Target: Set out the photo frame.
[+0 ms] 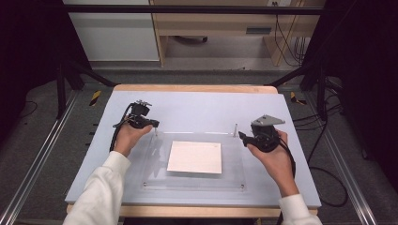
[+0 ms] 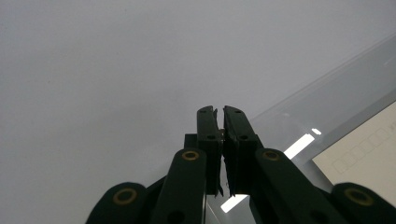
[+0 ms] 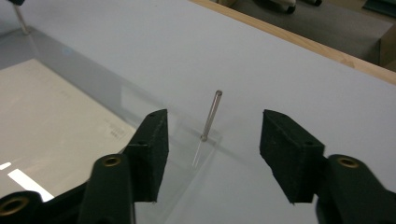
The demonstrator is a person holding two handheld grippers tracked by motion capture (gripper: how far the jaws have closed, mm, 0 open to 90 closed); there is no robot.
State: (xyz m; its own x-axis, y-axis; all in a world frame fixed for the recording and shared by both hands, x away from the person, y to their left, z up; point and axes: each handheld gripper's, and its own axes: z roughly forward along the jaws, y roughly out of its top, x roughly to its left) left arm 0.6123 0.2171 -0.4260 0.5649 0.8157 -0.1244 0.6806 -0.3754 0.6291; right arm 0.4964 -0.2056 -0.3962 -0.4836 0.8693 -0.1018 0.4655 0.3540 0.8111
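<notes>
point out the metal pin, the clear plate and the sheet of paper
metal pin (image 3: pixel 211 115), right gripper view, middle of its upright shaft
clear plate (image 1: pixel 234 180), high view, bare strip near its front right corner
sheet of paper (image 1: pixel 195 157), high view, centre of the sheet

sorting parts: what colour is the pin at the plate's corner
Silvery metal pin, clearest in the right gripper view.

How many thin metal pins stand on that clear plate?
2. Right pin at the plate's far right corner, before the right gripper's open jaws; left pin at the far left corner, by the left gripper.
</notes>
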